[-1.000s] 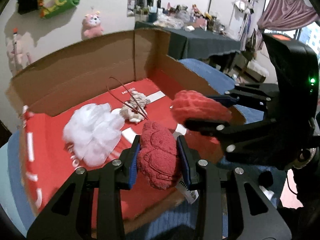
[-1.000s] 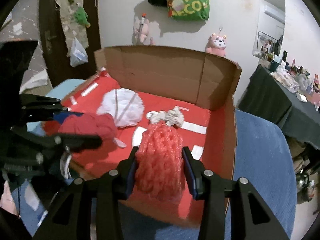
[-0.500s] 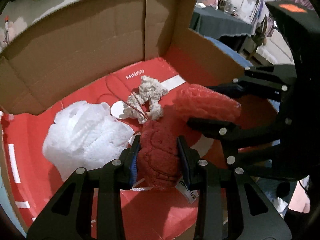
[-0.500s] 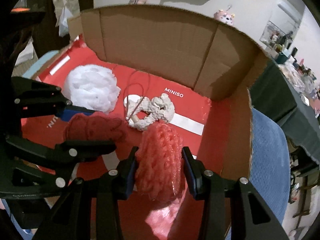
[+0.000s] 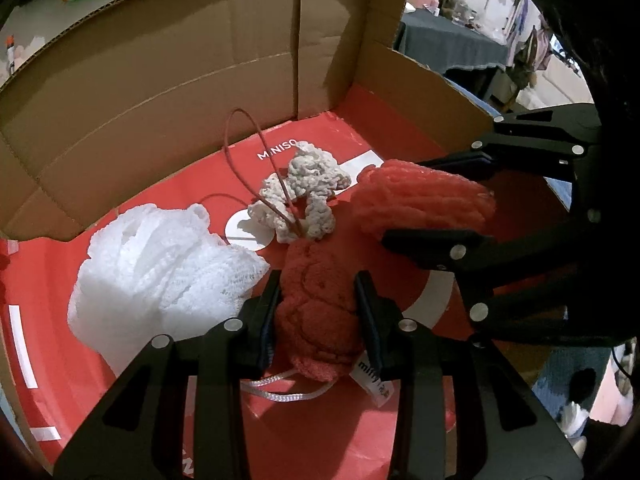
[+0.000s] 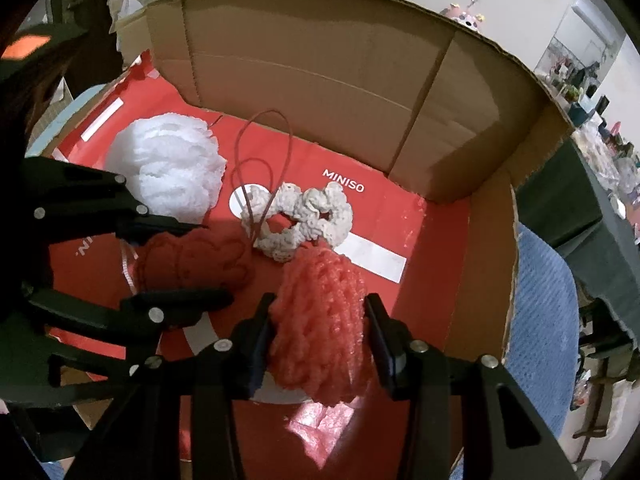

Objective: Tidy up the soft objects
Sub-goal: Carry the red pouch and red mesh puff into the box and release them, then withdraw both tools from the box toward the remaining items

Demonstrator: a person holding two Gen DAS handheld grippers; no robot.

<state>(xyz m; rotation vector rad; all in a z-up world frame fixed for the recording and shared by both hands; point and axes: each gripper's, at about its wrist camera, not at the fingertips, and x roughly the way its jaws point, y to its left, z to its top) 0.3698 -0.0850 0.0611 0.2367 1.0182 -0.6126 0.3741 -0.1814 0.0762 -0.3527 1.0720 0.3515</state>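
My left gripper (image 5: 316, 312) is shut on a dark red plush toy (image 5: 318, 312) with a white label and cord, low over the red floor of a cardboard box (image 5: 224, 64). To its right, my right gripper (image 6: 320, 328) is shut on a coral foam-net ball (image 6: 322, 320), also inside the box. The dark red plush (image 6: 196, 260) shows in the right wrist view at left, and the coral ball (image 5: 424, 204) in the left wrist view at right. A white mesh puff (image 5: 160, 276) and a cream crocheted piece (image 5: 308, 196) lie on the box floor.
A thin red cord loop (image 6: 264, 168) rises from the cream piece. The box walls (image 6: 360, 80) stand tall at the back and right. A blue cushioned surface (image 6: 540, 328) lies outside the box at right, with a dark-clothed table (image 5: 448, 44) beyond.
Both grippers have gone forward and down from the box's front edge to low over its red floor, each still holding its object. The box walls now fill the background.
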